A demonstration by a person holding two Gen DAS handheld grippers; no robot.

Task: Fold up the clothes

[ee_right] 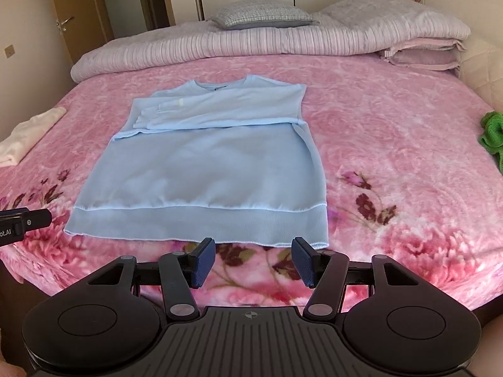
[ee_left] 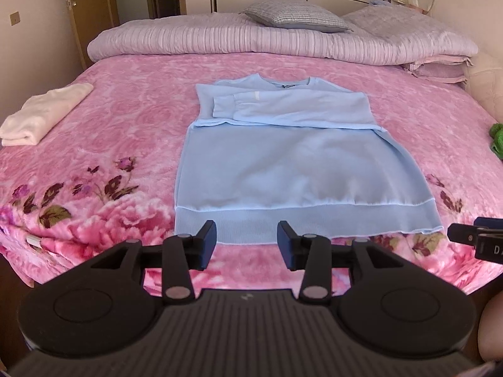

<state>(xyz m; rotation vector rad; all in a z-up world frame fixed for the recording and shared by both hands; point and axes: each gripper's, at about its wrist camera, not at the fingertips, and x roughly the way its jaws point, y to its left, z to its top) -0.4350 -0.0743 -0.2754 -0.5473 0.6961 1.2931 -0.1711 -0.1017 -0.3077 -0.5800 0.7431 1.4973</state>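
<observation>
A light blue sweatshirt (ee_left: 283, 163) lies flat on the pink floral bed cover (ee_left: 125, 119), with both sleeves folded across its chest and its ribbed hem nearest me. My left gripper (ee_left: 246, 245) hangs open just above the hem's near edge, nothing between its fingers. The right gripper (ee_right: 254, 262) is open too, in front of the hem's right corner on the sweatshirt (ee_right: 201, 163), holding nothing. Each gripper's tip shows at the edge of the other's view.
A folded cream garment (ee_left: 44, 113) rests at the bed's left side. A green garment (ee_right: 492, 138) lies at the right edge. Grey pillow (ee_left: 295, 15) and folded lilac quilt (ee_left: 220, 37) sit at the head. A wooden door (ee_left: 88, 15) stands at the back left.
</observation>
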